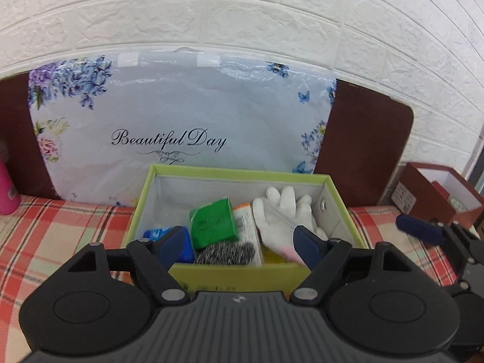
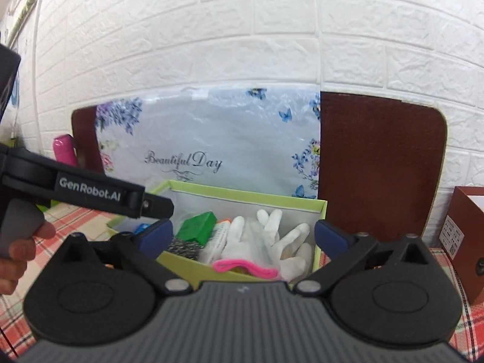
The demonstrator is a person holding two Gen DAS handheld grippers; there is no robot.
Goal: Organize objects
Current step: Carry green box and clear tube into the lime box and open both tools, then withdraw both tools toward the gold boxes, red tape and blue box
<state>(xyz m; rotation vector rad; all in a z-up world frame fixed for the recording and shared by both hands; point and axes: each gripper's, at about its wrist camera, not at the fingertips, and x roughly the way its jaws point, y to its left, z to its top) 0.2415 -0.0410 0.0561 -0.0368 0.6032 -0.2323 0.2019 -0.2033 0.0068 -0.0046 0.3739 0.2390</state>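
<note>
A lime-green open box (image 1: 242,171) stands on the plaid cloth. Inside lie white gloves (image 1: 281,214) with a pink cuff, a green packet (image 1: 213,222), a blue packet (image 1: 157,233), a steel scourer (image 1: 225,252) and an orange-white pack (image 1: 248,230). My left gripper (image 1: 242,243) hovers open over the box's near side, its pads touching nothing. My right gripper (image 2: 243,236) stands wide open just before the box (image 2: 248,196), above the gloves (image 2: 266,242) and their pink cuff (image 2: 245,267). One of its fingers (image 1: 419,231) shows right of the box in the left wrist view.
A floral plastic bag (image 1: 181,115) reading "Beautiful Day" leans on a brown board (image 1: 366,139) behind the box. A pink bottle (image 1: 7,190) stands at the left, a red-brown open box (image 1: 435,193) at the right. A hand (image 2: 18,251) holds the left tool.
</note>
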